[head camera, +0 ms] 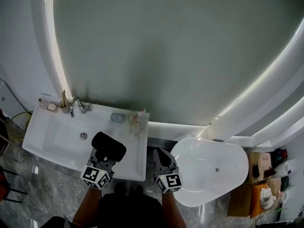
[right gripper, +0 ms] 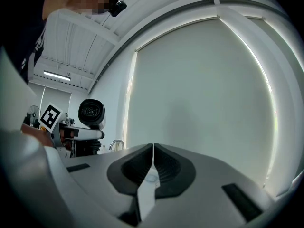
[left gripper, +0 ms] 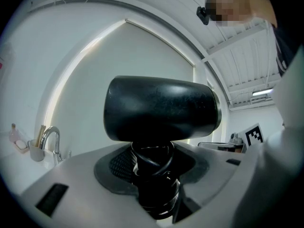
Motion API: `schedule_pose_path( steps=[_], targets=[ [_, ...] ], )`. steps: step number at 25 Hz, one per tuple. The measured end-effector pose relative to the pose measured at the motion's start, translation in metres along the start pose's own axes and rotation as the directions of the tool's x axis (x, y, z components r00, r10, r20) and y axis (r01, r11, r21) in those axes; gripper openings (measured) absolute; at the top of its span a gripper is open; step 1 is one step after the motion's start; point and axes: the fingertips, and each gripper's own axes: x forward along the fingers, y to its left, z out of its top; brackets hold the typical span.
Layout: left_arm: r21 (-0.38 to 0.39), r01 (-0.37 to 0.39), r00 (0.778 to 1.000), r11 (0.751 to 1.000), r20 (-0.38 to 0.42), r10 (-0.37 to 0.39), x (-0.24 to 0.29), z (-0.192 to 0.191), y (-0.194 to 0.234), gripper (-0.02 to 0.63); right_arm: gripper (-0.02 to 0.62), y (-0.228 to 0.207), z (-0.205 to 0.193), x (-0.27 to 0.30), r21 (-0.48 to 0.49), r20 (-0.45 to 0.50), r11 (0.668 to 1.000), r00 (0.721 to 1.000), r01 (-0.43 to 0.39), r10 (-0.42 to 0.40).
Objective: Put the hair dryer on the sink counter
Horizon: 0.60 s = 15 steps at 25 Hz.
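1. In the head view, the left gripper (head camera: 104, 158) held the hair dryer (head camera: 109, 146) above the front right part of the sink counter (head camera: 138, 167), by the edge of the basin (head camera: 59, 137). The right gripper (head camera: 165, 161) hung just beside the counter's right edge. The best landing spot looked to be the flat strip right of the basin, short of the glass (head camera: 136, 123) and the soap dish (head camera: 118, 118) at the back.
2. In the left gripper view, the jaws were clamped round the handle (left gripper: 154, 184), which had the cord (left gripper: 151, 160) wound about it. The black barrel sat crosswise above. The dryer seemed top-heavy, so it was better laid on its side and let go only once it rested.
3. In the right gripper view, the jaws were pressed together with nothing between them. That gripper could stay clear, ready to steady the dryer.
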Motion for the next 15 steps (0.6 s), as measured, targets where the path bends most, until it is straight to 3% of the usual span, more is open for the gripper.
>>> schedule_pose_path(
  steps=[8, 12, 15],
  targets=[
    [-0.010, -0.048, 0.996, 0.999, -0.073, 0.048, 0.026, -0.023, -0.007, 0.213, 0.031, -0.033, 0.011, 0.016, 0.018, 0.031, 1.000, 0.999, -0.025, 0.024],
    [-0.068, -0.084, 0.978, 0.994, -0.199, 0.069, 0.034, -0.061, -0.006, 0.213, 0.031, -0.039, 0.006, 0.018, 0.033, 0.023, 0.999, 0.999, -0.040, 0.040],
    [-0.110, -0.130, 0.951, 0.985, -0.297, 0.092, 0.041, -0.096, -0.001, 0.213, 0.031, -0.048, 0.003, 0.017, 0.036, 0.022, 0.999, 0.999, -0.040, 0.040]
  ],
)
